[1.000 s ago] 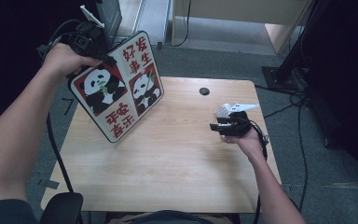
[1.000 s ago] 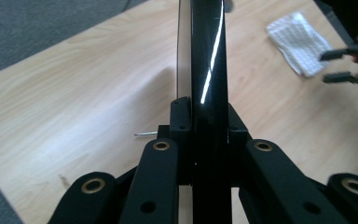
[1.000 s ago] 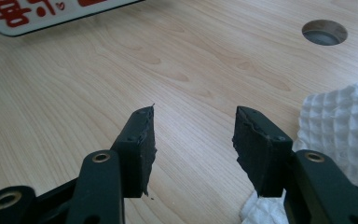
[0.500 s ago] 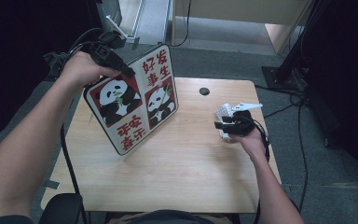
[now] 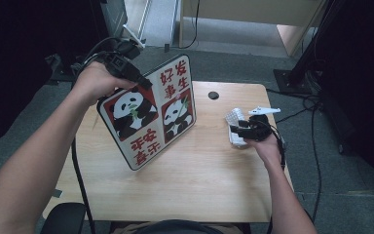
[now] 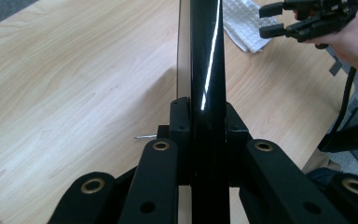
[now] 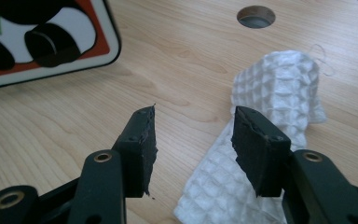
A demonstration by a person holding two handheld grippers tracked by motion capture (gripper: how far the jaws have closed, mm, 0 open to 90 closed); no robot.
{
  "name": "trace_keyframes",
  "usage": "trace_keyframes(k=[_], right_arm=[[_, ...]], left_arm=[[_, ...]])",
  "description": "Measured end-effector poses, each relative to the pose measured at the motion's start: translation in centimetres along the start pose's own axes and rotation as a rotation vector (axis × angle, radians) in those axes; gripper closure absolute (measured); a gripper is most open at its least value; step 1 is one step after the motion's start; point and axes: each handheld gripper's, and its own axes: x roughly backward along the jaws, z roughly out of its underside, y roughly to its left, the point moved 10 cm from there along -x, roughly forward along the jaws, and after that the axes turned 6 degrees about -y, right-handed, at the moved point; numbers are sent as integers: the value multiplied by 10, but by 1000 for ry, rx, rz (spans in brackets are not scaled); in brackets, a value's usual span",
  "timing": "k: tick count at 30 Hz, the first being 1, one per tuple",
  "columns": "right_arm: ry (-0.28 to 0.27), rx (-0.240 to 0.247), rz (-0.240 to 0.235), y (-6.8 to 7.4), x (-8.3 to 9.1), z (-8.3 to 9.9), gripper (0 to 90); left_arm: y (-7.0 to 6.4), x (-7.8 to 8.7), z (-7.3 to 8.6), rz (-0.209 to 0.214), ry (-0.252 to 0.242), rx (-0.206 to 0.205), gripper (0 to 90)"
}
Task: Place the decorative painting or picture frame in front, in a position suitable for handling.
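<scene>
Panda board [image 5: 148, 117] first: it is a flat, glossy panel printed with two pandas and red characters, and I have it clamped at its top far-left edge in my left gripper [image 5: 126, 70]. It stands tilted over the left half of the table [image 5: 190, 190], its lower corner down near the wood; I cannot tell whether that corner touches. In the left gripper view the board's dark edge [image 6: 207, 70] runs straight up between the jaws, which are closed tight on it from both sides.

Off to the right lies a white waffle-weave cloth [image 5: 234, 127], crumpled on the table just beside my right gripper [image 5: 238, 132]. In the right gripper view the jaws stand apart with nothing between them, and the cloth [image 7: 270, 121] sits under and past the right-hand jaw. Farther off, a round cable hole [image 7: 256, 16] breaks the tabletop.

I judge that I am at the step of presenting the board for wiping, with the cloth not yet picked up. Next I would lower the right gripper, swing it slightly toward the cloth so a fold sits between the pads, close, and then carry it left to the board's face. The left grip must stay firm, since the slick panel could pivot under pressure.
</scene>
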Motion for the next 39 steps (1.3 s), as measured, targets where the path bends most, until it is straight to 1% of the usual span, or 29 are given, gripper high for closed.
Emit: trace_keyframes(k=[1,4,6,9,10,11,13,15,16,17,19,23,25,29,33,37,38,39], right_arm=[[0,0,1,-2,0,0,494],[11,7,23,-8,0,2,492],[18,30,36,-11,0,3,497],[13,24,30,-12,-1,3,499],[6,21,31,-14,-1,3,499],[6,21,31,-14,-1,3,499],[3,18,36,-17,-3,3,497],[8,20,37,-18,-3,4,496],[15,19,50,-23,-5,5,493],[21,18,50,-26,-6,7,492],[25,5,65,-32,-7,8,492],[18,-42,81,-44,-10,10,492],[32,-45,93,-49,-14,13,492],[37,-39,109,-51,-17,14,491],[23,-27,127,-54,-15,8,483],[36,-23,126,-58,-19,8,480],[58,-20,129,-60,-24,12,480],[65,-14,129,-62,-27,13,480]], left_arm=[[-1,-2,0,7,2,5,803],[-3,-7,1,25,4,22,803],[-6,-10,2,31,4,17,802],[-8,-11,2,32,-3,14,799],[-12,-11,2,33,-14,4,799],[-12,-11,2,33,-14,4,796],[-16,-11,3,37,-19,-2,795],[-17,-11,3,38,-15,-3,795],[-18,-10,5,46,-15,0,795],[-19,-10,5,50,-17,6,795],[-20,-10,6,55,-17,4,795],[-22,-12,9,65,-21,-2,792],[-22,-13,11,73,-22,0,792],[-22,-13,11,73,-24,4,793],[-21,-14,12,76,-27,-4,790],[-20,-14,12,70,-29,-8,784],[-18,-14,13,56,-31,-15,782],[-18,-14,13,53,-34,-17,780]])
